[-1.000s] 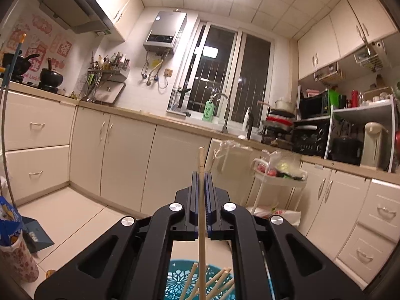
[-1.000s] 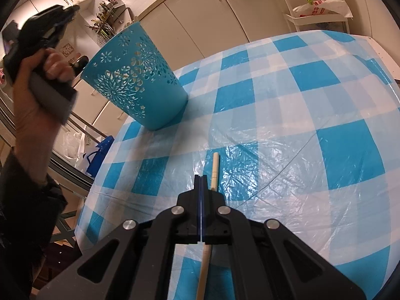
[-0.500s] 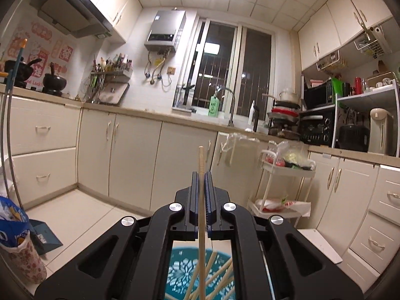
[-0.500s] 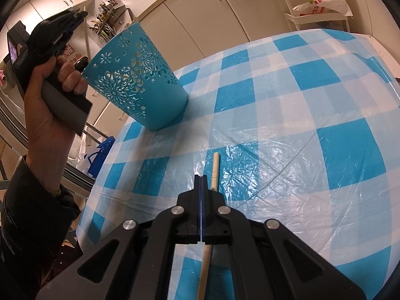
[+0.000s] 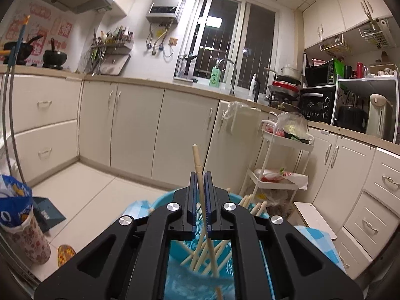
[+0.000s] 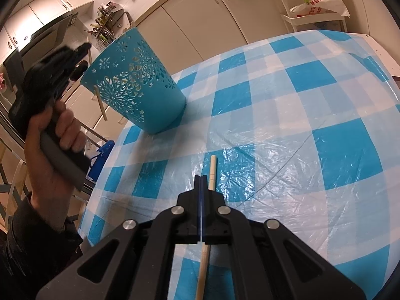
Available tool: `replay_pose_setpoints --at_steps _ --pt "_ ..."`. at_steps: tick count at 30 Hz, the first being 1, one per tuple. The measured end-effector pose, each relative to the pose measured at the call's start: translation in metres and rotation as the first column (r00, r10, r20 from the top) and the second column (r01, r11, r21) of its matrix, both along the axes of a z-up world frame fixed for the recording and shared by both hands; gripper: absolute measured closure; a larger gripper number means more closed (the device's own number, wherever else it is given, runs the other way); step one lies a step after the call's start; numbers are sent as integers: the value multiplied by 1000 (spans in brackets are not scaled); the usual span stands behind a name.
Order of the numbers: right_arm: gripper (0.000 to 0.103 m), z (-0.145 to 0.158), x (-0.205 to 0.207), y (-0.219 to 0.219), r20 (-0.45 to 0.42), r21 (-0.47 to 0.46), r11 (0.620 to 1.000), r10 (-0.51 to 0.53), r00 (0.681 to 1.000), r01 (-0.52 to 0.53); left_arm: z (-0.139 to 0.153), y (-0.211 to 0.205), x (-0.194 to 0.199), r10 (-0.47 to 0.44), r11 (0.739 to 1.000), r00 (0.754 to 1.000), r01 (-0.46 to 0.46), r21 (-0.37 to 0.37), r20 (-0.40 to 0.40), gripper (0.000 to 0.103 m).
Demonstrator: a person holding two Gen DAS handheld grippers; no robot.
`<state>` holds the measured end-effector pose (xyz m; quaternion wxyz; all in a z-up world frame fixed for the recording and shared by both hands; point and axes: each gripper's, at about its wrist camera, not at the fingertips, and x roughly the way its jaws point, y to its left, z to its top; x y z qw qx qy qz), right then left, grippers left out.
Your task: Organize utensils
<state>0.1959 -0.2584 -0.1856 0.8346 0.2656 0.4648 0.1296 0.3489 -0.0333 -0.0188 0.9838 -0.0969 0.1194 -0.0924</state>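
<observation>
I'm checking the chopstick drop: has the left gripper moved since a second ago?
Yes. The left gripper has come down toward the blue cup, whose rim now rises against the cabinets.

1. The left gripper (image 5: 200,175) is closed on a wooden chopstick (image 5: 198,165), whose upper end sticks up past the fingers.
2. Just beneath it stands a blue holder (image 5: 200,282) with more chopsticks (image 5: 250,203) inside.
3. Farther off, cream cabinets (image 5: 135,130) line the wall.
4. A white trolley (image 5: 277,165) stands at right.

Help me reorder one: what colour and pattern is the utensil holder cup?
Teal plastic cup with cut-out floral holes; clearest in the right wrist view.
</observation>
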Motion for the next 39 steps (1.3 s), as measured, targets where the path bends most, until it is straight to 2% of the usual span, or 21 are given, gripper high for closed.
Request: replay_pose_setpoints --at_steps 4,13,16,19,23,28,31,35,38,39 --pt "102 0 0 -1 -1 -2 1000 -5 1000 5 1 9 0 3 1000 1000 -3 -18 -12 98" --pt "102 0 0 -2 -2 0 1000 -8 1000 8 31 14 -2 -6 998 999 9 -60 52 98" --pt "102 0 0 -2 -1 3 1000 -11 1000 11 28 19 0 -7 997 1000 9 -82 20 98" --pt "102 0 0 -2 0 4 1000 -10 1000 10 24 18 10 -48 997 997 43 -68 -66 98" --pt "102 1 -1 -4 6 14 1000 -16 1000 16 29 17 30 -162 987 962 156 -44 -218 98" --pt "102 5 -4 -5 30 24 999 -22 999 21 43 14 26 -177 980 957 194 50 -230 84" --pt "102 16 -9 -11 98 61 998 -39 994 33 45 19 16 -188 978 956 202 42 -225 81" --pt "102 46 -5 -16 217 142 989 -70 974 39 34 32 -3 -213 976 944 215 -22 -253 72" --pt "102 88 9 -14 344 161 987 -66 937 11 19 44 -16 -229 973 931 216 -75 -283 69" --pt "102 103 16 -12 386 168 986 -63 920 -3 11 49 -19 -244 969 920 220 -113 -306 69"
